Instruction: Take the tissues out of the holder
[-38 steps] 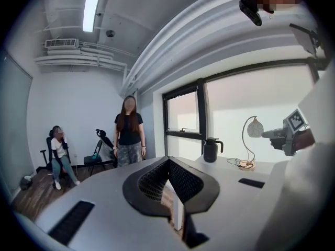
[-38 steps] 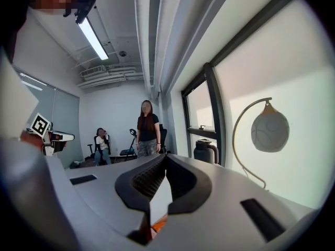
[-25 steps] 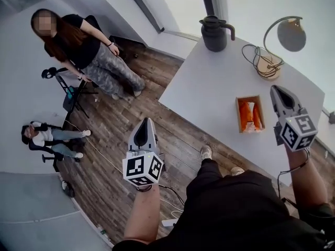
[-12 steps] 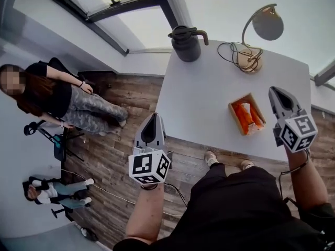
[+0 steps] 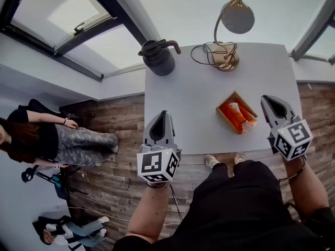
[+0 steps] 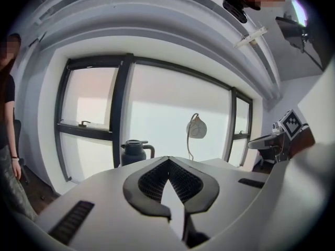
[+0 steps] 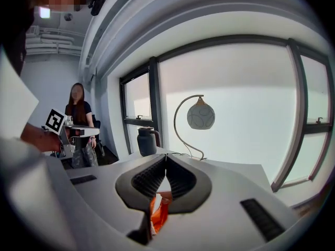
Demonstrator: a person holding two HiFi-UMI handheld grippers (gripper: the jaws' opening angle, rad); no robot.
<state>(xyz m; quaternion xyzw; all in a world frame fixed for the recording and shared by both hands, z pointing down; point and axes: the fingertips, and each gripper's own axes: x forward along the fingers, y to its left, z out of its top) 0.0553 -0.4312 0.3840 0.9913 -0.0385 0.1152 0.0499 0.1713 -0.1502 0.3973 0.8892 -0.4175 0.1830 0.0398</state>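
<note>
Nothing is out yet: tissues (image 5: 235, 116) sit in the holder (image 5: 226, 100) between your left gripper (image 5: 164, 113) and right gripper (image 5: 266, 99) (both clenched, empty).

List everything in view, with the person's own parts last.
table: one, white, centre, by the windows
jug: one, dark, far left corner of the table
lamp: one, brass with a pale globe shade, far edge of the table, cable coiled at its base
tissue holder: one, wooden, near the table's front edge
tissues: count unclear, orange, inside the holder
standing person: one, dark top, on the floor at left
seated person: one, pale top, lower left
floor: wood planks
left gripper: one, grey, shut, empty, at the table's front left
right gripper: one, grey, shut, empty, right of the holder
</note>
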